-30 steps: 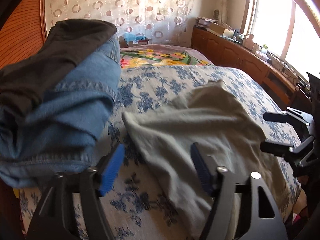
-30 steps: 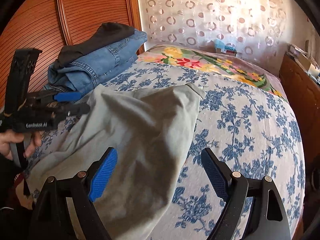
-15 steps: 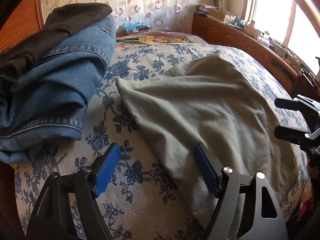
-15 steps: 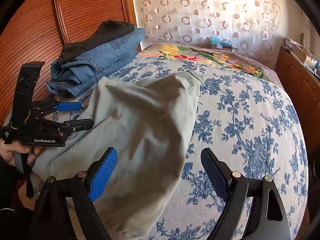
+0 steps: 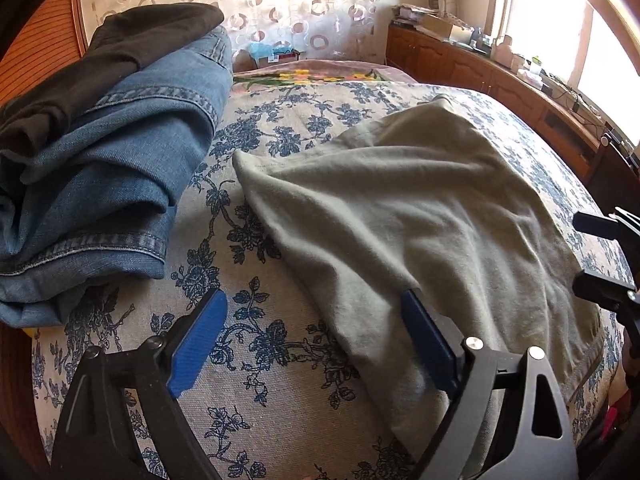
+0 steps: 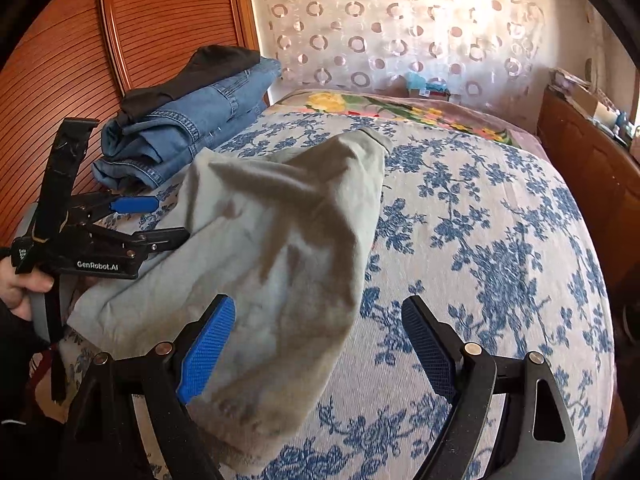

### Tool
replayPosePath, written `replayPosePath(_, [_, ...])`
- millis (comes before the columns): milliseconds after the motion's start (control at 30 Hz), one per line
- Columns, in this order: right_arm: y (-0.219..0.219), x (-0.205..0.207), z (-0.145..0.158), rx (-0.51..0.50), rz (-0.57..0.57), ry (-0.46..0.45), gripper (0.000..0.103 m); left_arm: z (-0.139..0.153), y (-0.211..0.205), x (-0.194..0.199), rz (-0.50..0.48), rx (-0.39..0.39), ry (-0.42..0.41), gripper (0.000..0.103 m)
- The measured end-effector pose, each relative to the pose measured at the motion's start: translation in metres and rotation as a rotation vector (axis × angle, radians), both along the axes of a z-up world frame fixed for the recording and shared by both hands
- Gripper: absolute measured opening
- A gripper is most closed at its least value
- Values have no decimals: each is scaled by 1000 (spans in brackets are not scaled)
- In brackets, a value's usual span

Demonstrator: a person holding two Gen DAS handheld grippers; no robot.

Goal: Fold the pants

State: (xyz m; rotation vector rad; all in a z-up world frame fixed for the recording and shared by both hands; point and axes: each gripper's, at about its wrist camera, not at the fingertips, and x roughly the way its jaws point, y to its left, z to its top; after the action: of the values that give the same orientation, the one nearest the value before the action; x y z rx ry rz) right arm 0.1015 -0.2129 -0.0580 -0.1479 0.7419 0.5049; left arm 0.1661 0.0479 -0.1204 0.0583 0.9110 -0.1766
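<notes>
Grey-green pants (image 5: 416, 220) lie spread on the bed (image 5: 280, 408), over its blue-flower cover, near edge running off the bottom of both views so the waistband or hem there can't be made out. Left claw (image 5: 312, 344) is wide, jaws have just been opening; its right pad sits over the pants' edge, left pad over bare cover, nothing pinched, contact with the cloth unclear. Right claw (image 6: 316, 356) also wide, left pad over the pants, right pad over the cover, not gripping. In the right wrist view the left claw (image 6: 160, 220) shows from the side by the pants' left edge, a hand (image 6: 20, 284) on its grip, mostly cut off by the frame. Stack of folded jeans (image 5: 100, 184) with a dark garment (image 5: 120, 52) on top sits left of the pants, apart from them, lower layers hidden. Far pants corner is lifted slightly. Window side is blown out by glare.
</notes>
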Motion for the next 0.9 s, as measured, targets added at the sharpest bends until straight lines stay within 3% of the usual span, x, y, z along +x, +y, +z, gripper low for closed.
replayPosePath(167, [-6, -19, 1, -5, -19, -31, 87, 0, 0, 0, 0, 1, 0, 89])
replayPosePath(367, [-17, -41, 0, 24, 9, 1, 86, 0, 1, -6, -4, 2, 4, 89])
replayPosePath(667, [-23, -62, -3, 11, 10, 20, 66, 12, 12, -60, 6, -66, -26, 89])
replayPosePath(900, [-22, -60, -8, 32, 16, 52, 49, 12, 4, -92, -33, -123, -35, 78])
